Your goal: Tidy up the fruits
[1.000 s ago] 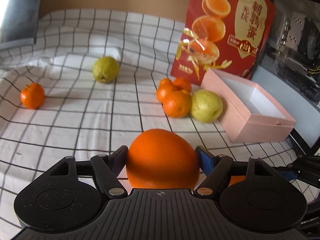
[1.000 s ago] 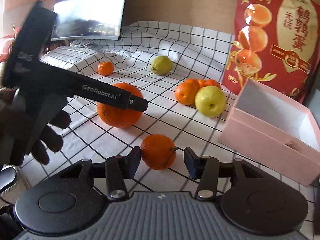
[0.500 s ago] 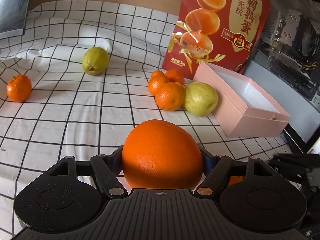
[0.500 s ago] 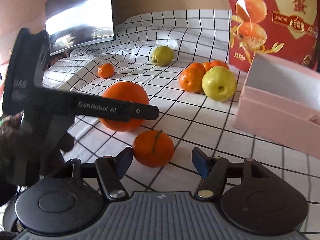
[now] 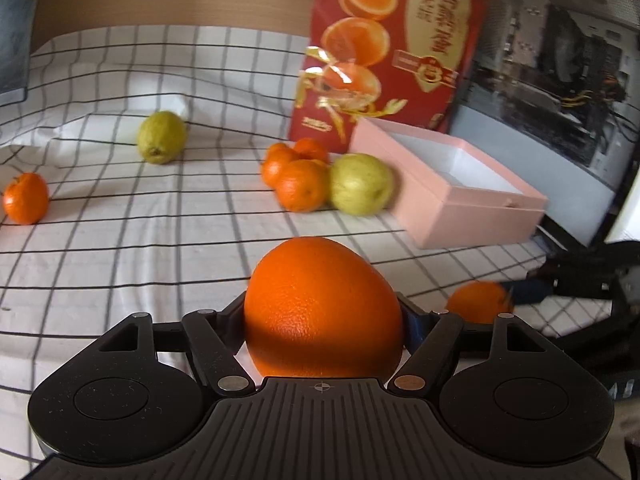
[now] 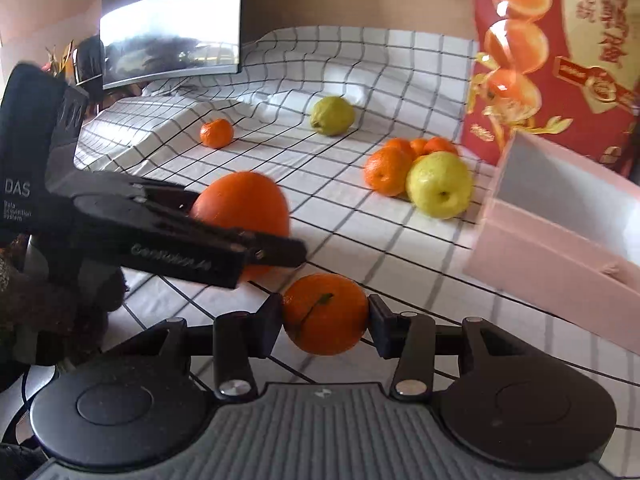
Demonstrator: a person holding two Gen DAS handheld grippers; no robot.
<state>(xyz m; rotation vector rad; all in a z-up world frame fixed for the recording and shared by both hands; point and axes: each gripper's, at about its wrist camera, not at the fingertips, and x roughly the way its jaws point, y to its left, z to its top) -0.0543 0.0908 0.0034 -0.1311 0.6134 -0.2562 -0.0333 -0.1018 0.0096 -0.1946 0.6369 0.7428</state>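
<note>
Since a second ago the right hand-held gripper [image 6: 325, 322] went from open jaws flanking the small tangerine [image 6: 325, 314] to closing on it; both pads now touch its sides, low centre of the right wrist view, fruit just off the checked cloth [image 6: 360, 80] or barely on it, can't tell. Left hand-held gripper [image 5: 323, 320] stays clamped on the big orange [image 5: 323, 308], at 6 o'clock in its own view and at 9 o'clock of the tangerine in the right view.

Rest of the fruit on the cloth-covered surface:
- cluster of tangerines [image 5: 298, 174] touching a yellow-green apple [image 5: 362, 184], 12 o'clock from the big orange
- lone green fruit [image 5: 162, 142] at 11 o'clock, far back
- lone tangerine [image 5: 26, 198] at 10 o'clock, left edge

Pink box [image 5: 452, 188], open and empty, sits at 1 o'clock, just right of the apple. Red printed bag [image 5: 384, 52] stands upright behind the box.
</note>
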